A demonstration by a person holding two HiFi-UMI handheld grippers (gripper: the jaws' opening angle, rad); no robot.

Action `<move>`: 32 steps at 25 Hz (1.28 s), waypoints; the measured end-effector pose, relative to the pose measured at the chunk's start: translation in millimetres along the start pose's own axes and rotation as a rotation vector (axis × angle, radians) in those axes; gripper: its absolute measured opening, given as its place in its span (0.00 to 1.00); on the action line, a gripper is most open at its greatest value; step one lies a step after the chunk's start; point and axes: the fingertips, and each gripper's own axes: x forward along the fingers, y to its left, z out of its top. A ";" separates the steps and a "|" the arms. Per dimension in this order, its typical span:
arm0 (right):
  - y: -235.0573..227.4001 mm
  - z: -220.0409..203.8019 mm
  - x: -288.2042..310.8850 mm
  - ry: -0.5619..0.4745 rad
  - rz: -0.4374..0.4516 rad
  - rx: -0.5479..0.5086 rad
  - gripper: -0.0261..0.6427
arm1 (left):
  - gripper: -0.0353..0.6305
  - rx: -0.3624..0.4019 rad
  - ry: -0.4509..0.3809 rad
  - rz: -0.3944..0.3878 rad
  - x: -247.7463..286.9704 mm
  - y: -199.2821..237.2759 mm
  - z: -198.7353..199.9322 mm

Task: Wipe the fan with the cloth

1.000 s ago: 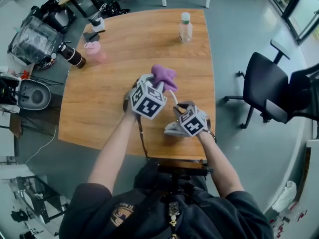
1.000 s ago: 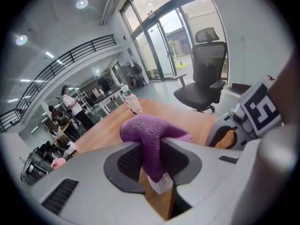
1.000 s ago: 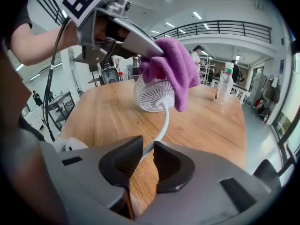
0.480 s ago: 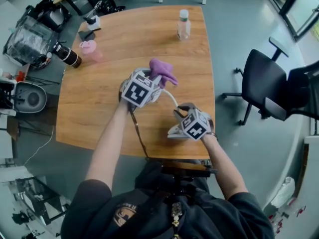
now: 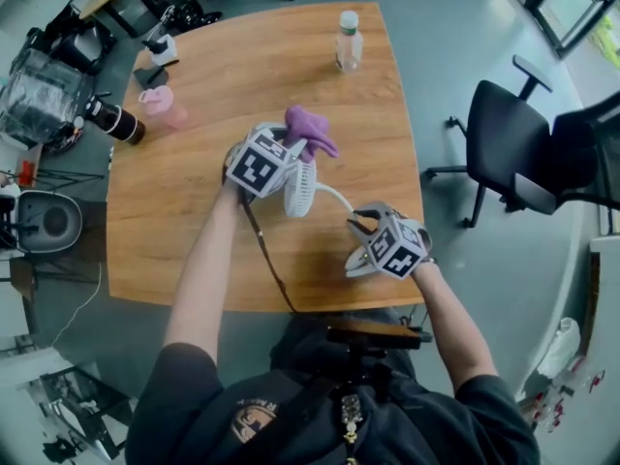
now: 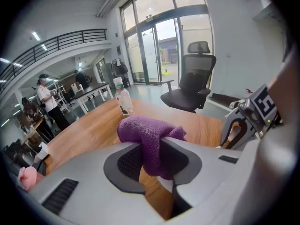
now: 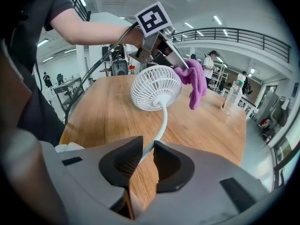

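The fan [image 5: 299, 187] is raised over the middle of the wooden surface [image 5: 194, 211]. In the head view its round head is seen edge-on, and its long axis is set by a thin, bent white neck that runs from the head toward 4 o'clock. In the right gripper view the white wire grille [image 7: 154, 87] is turned toward the camera, with the neck joined at its centre. The neck is gripped between the narrowly set dark jaws of the right tool [image 7: 146, 158]; the fan's lower end is hidden beneath that tool [image 5: 360, 219].

The cloth [image 5: 310, 129] is purple, knobbly and bunched. It is pinched in the jaws of the left tool [image 6: 151, 146], with a fold hung below them. It is held at 1 o'clock of the fan head, just beside the rim; whether it touches cannot be told.

A clear plastic bottle [image 5: 348, 42] is stood upright at the surface's 12 o'clock edge. A black chair [image 5: 513, 158] is placed at 3 o'clock, off the surface.
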 end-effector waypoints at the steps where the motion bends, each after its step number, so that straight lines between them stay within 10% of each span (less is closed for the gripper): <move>1: -0.6 -1.0 -0.1 0.003 0.007 -0.004 0.14 | 0.20 0.010 0.012 -0.013 4.6 3.4 -5.0; 22: -8.9 -9.0 -5.1 0.125 -0.020 0.117 0.14 | 0.19 0.005 0.129 -0.182 31.8 -16.9 -122.0; 32: -16.0 -11.2 -6.3 0.132 -0.036 0.146 0.16 | 0.19 0.014 0.141 -0.146 -4.0 -63.8 -158.6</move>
